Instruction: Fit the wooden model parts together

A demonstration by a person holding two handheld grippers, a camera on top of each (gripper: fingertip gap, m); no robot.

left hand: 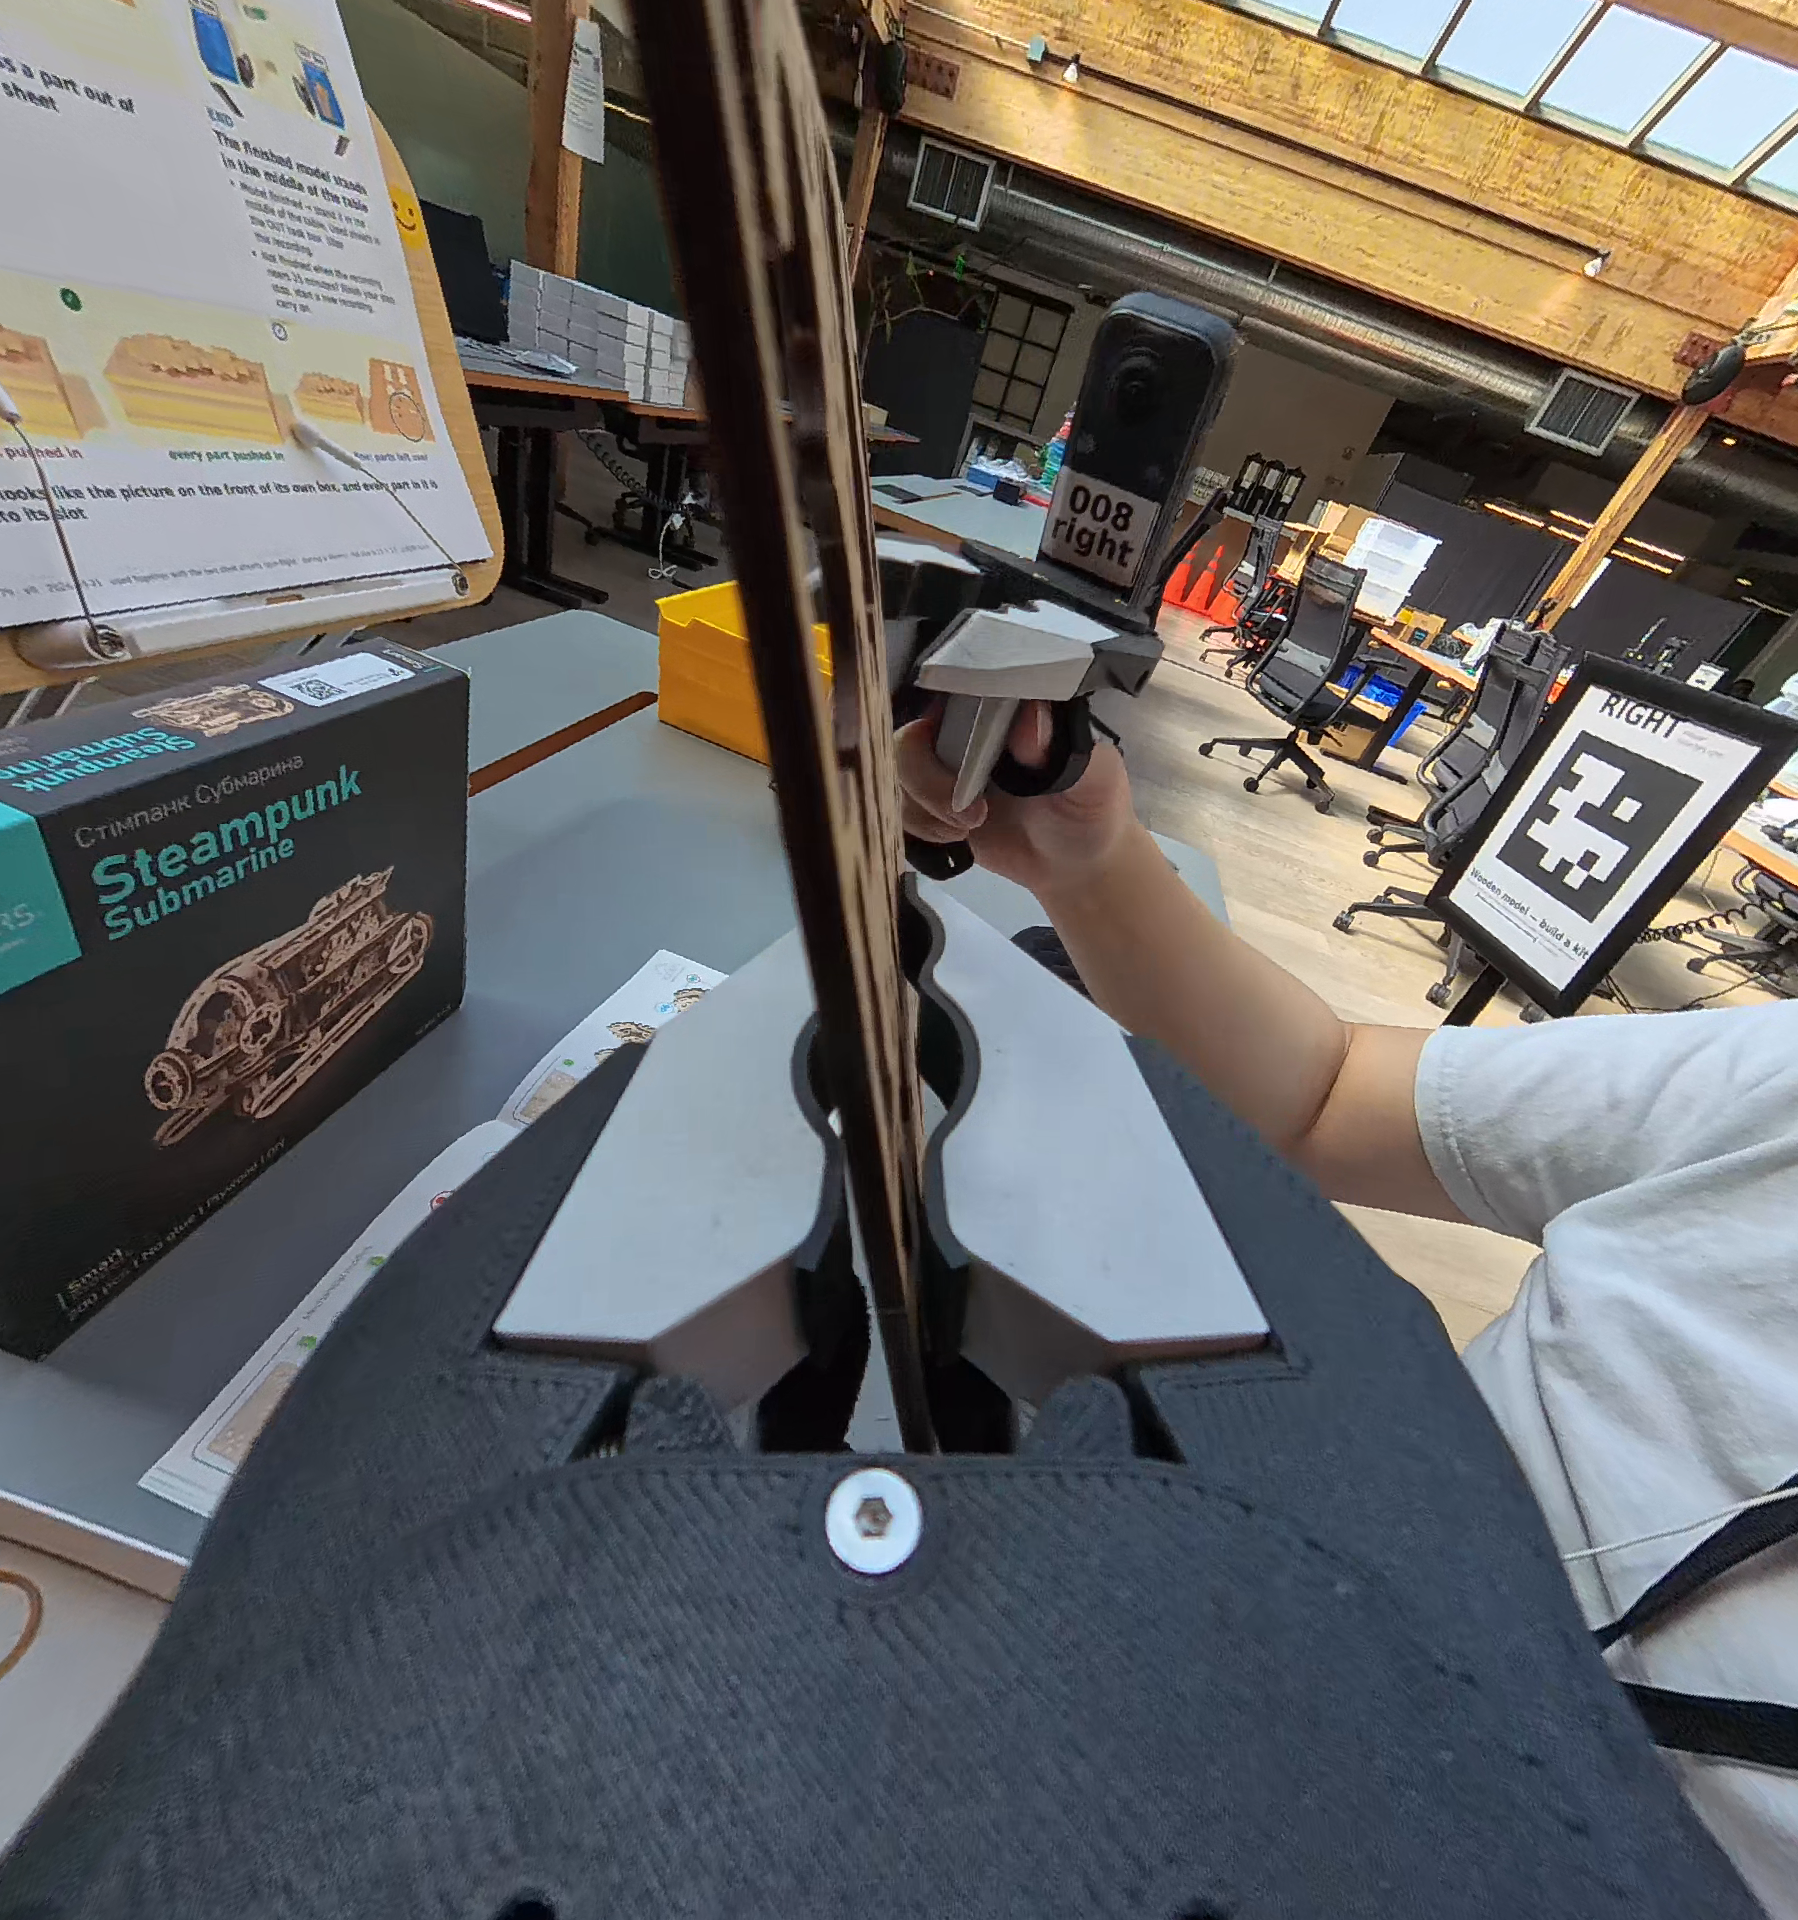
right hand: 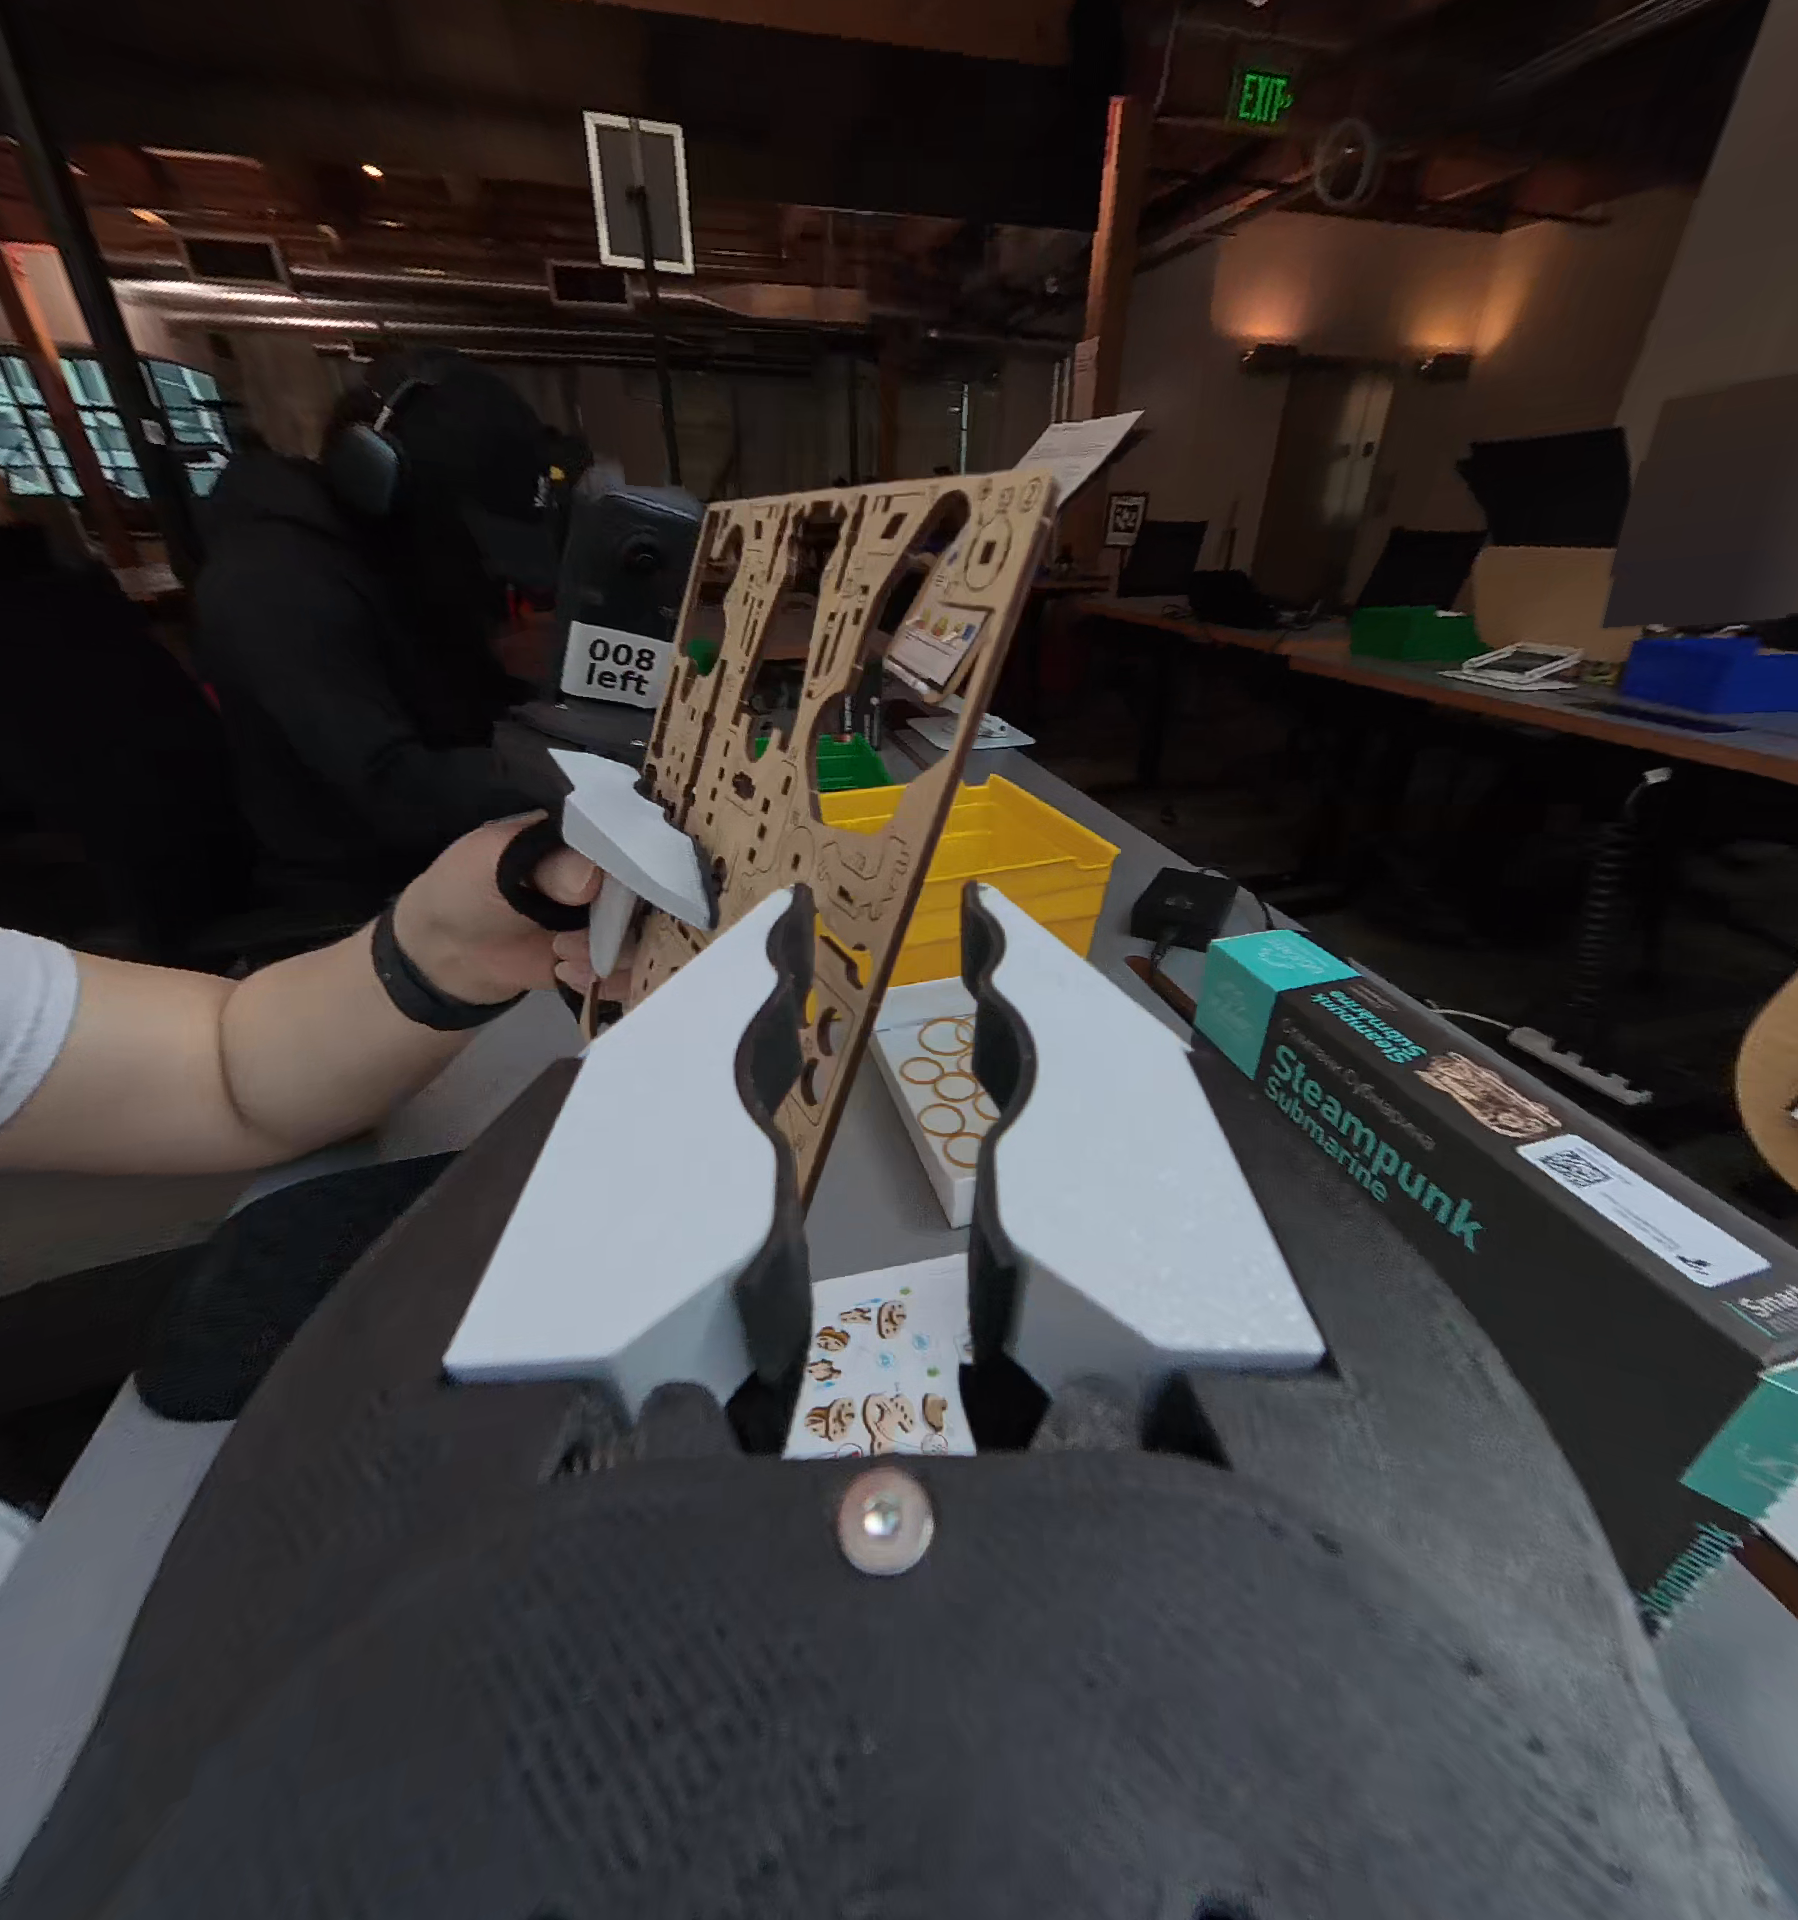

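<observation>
- Jaws of the left gripper [left hand: 879,1091] pinch the wooden sheet [right hand: 843,717] edge-on, holding it upright above the table [left hand: 604,862].
- Right gripper [right hand: 879,1049] gapes wide, sheet's lower edge just beside its left finger, long axis rising away.

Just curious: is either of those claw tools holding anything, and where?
Yes. The left gripper clamps the wooden parts sheet by its lower edge, holding it upright. The right gripper is open, holding nothing.

Thin laser-cut wooden parts sheet [right hand: 843,727] held upright above table; several cut-outs already empty.
</observation>
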